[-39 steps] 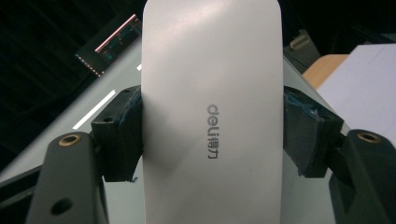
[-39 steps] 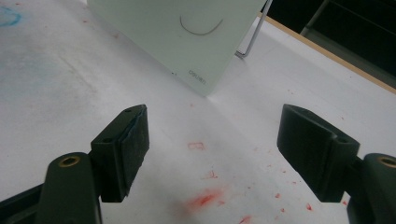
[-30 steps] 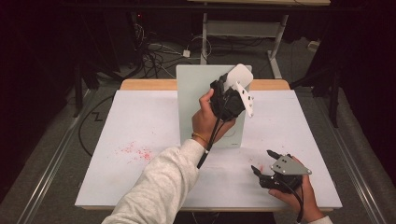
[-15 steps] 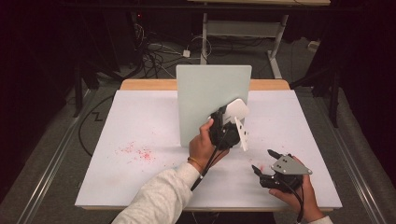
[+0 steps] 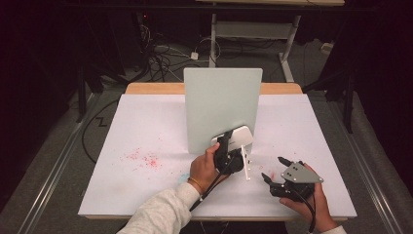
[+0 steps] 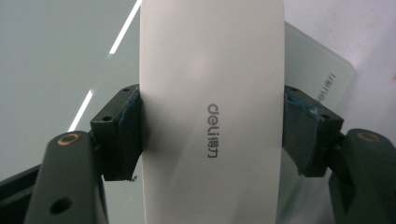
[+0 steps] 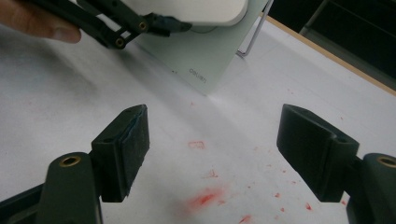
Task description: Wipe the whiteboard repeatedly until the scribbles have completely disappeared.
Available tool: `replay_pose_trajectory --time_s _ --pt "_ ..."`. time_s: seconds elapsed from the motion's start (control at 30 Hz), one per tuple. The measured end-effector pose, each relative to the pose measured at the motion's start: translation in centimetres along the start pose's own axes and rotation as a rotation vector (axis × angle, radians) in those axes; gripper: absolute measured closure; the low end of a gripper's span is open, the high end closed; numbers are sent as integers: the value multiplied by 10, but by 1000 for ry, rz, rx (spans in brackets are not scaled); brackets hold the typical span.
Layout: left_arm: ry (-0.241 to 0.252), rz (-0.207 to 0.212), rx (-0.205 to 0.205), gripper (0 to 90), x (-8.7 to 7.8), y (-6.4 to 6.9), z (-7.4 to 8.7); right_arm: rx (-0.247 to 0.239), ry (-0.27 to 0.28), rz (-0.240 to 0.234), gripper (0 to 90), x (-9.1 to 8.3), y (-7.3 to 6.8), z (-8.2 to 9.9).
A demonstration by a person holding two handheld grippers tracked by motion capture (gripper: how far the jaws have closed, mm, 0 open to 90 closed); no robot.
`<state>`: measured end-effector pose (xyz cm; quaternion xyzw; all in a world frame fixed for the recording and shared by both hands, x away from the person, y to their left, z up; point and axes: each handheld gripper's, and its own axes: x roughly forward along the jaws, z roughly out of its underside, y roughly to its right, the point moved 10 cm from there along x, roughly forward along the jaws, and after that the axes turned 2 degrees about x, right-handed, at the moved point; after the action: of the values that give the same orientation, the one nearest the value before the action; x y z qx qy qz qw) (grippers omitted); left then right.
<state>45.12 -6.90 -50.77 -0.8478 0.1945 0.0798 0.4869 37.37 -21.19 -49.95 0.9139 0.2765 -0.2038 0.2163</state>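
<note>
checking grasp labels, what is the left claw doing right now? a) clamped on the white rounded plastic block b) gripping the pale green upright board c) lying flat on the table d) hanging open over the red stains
a: in the left gripper view both pads press the sides of the white rounded plastic block, so the left claw is shut on it.

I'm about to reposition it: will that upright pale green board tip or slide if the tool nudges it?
Probably tips easily: the board stands near upright, thin, on a slim wire stand. It looks stiff, with a glossy face showing reflections, so likely slippery to pads. It may also slide on the smooth white table.
</note>
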Motion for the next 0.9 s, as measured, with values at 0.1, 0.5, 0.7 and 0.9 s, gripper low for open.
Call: replay_pose_trajectory --time_s 0.1,0.5,0.7,0.9 --pt "2 14 24 290 0 6 6 -2 -2 -3 261 0 -1 0" --pt "-33 3 187 289 3 27 4 10 -11 42 261 0 8 2" --pt "-17 -22 251 290 10 28 1 16 -4 51 261 -1 10 1" --pt "2 -16 247 290 14 30 -8 8 -10 45 261 0 9 2"
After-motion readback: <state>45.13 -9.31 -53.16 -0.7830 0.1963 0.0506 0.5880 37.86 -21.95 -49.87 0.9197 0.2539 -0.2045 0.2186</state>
